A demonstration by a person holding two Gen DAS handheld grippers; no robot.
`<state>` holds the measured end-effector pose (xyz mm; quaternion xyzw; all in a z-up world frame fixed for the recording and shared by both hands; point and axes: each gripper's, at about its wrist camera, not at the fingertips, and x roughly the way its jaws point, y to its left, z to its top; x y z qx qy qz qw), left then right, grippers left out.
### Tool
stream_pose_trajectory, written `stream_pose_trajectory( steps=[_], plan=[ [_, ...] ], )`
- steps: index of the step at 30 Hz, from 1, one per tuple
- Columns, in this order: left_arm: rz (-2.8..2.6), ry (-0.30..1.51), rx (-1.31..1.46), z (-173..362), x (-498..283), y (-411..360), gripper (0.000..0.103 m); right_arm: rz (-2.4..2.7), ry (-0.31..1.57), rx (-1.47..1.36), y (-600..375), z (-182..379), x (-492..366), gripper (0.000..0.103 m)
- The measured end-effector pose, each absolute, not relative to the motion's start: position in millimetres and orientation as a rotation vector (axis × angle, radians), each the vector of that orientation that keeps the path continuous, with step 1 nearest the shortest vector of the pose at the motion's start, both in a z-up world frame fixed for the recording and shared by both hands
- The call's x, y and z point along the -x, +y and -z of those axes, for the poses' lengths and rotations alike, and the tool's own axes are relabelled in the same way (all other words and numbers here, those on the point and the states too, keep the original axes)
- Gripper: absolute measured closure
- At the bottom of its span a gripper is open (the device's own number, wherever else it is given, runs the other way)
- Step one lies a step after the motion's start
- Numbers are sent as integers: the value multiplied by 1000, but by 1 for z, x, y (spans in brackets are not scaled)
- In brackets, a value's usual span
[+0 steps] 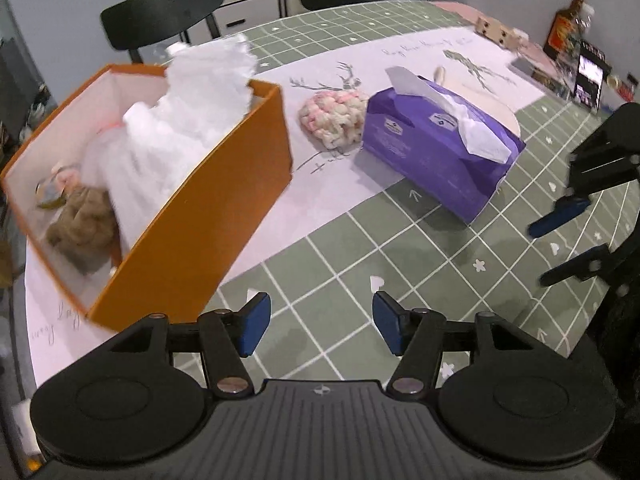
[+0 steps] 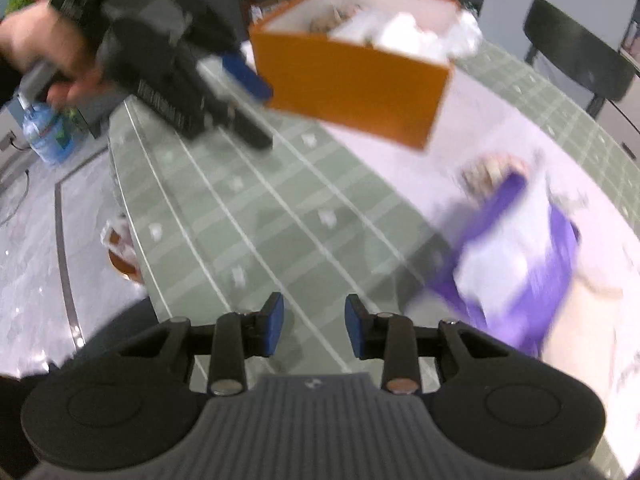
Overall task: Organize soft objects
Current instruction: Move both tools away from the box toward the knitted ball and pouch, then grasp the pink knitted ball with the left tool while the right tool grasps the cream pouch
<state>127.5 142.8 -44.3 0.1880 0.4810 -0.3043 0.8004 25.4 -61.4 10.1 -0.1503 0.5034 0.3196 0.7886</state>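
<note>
An orange box point(image 1: 208, 216) stands at the left on the table, holding white fluffy fabric point(image 1: 176, 128) and a brown plush toy point(image 1: 82, 226). A pink and cream knitted piece point(image 1: 332, 118) lies right of the box, beside a purple tissue pack point(image 1: 440, 148). My left gripper point(image 1: 320, 322) is open and empty, low over the green cloth in front of the box. My right gripper point(image 2: 314, 326) is open and empty; it shows at the right edge of the left wrist view point(image 1: 564, 248). The right wrist view is blurred and shows the box point(image 2: 352, 80) and tissue pack point(image 2: 516, 264).
The table carries a green checked cloth point(image 1: 360, 248) with a white runner point(image 1: 400, 64). Bottles and small boxes point(image 1: 568, 48) stand at the far right edge. Two black chairs point(image 1: 160, 16) stand behind the table. The table edge and the floor point(image 2: 40, 240) show at the left.
</note>
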Motion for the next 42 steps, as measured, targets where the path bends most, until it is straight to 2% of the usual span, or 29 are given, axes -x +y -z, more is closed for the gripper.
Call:
stream_pose_trajectory(
  steps=[11, 17, 19, 24, 28, 34, 42],
  plan=[
    [718, 1043, -476, 44, -155, 81, 33, -557, 1152, 273, -141, 3, -4, 63],
    [726, 1062, -398, 16, -190, 51, 26, -502, 1159, 251, -175, 3, -14, 58],
    [725, 1066, -366, 8, -203, 39, 20, -478, 1155, 244, -186, 2, -19, 54],
    [688, 1137, -312, 12, -239, 5, 20, -418, 1148, 221, -215, 1, -38, 44],
    [644, 1168, -314, 24, -266, -19, 16, -358, 1161, 215, -233, 14, -60, 30],
    [567, 1298, -297, 56, -305, -44, 16, -290, 1138, 233, -253, 26, -96, 15],
    [506, 1412, -338, 95, -329, -69, 16, -255, 1164, 221, -262, 48, -148, 5]
  ],
)
